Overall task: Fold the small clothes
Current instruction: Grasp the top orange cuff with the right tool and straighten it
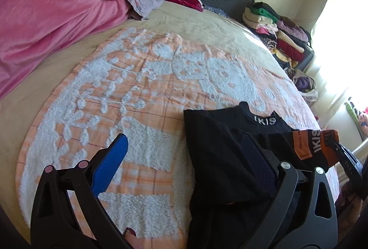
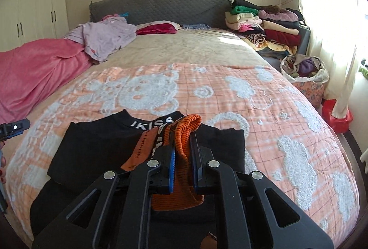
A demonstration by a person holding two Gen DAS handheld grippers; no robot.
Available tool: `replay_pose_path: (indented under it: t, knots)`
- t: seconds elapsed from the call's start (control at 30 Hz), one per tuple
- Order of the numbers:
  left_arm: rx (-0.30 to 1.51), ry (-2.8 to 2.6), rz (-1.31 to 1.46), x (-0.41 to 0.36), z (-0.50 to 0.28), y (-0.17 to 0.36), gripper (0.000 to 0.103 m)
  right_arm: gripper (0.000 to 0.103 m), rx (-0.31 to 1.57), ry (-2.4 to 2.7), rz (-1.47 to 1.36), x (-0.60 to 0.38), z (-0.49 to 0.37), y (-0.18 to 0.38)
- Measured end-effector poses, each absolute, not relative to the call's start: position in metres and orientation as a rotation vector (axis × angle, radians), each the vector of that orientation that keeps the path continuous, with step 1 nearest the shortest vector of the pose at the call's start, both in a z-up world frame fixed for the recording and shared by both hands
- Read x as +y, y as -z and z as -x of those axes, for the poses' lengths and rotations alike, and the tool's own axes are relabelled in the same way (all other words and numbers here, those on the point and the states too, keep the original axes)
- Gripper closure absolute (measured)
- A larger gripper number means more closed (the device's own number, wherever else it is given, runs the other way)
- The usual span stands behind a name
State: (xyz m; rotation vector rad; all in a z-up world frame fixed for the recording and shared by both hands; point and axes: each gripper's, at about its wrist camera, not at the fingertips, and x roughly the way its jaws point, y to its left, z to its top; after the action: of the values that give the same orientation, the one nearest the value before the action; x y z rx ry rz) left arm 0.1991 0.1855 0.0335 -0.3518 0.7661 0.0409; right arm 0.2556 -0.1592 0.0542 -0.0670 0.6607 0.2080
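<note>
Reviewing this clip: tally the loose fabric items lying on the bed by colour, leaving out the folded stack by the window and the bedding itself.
Black: 1, top
Orange: 1, cuff on the black top's sleeve, clamped in the right tongs
Pink: 1, blanket
Lilac: 1, garment
Red: 1, cloth
Total: 5

Both wrist views look down along their jaws, close over the blanket [image 1: 142, 88], sharing the headboard [image 2: 161, 5].

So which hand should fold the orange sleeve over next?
The right one, probably. The right gripper is already clamped on the orange cuff over the black top, while the left gripper is open and holds nothing.
</note>
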Motion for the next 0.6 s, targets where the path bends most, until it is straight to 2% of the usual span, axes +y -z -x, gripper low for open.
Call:
replay_pose_path:
  t: [0.37,0.6]
  knots:
    - [0.793,0.064,0.161,0.112,-0.211,-0.017,0.011,0.093,0.707,-0.188,0.059,-0.171,-0.26,-0.032]
    - [0.834,0.102,0.101,0.087,-0.221,-0.002,0.017,0.093,0.715,-0.173,0.073,-0.177,-0.261,-0.028]
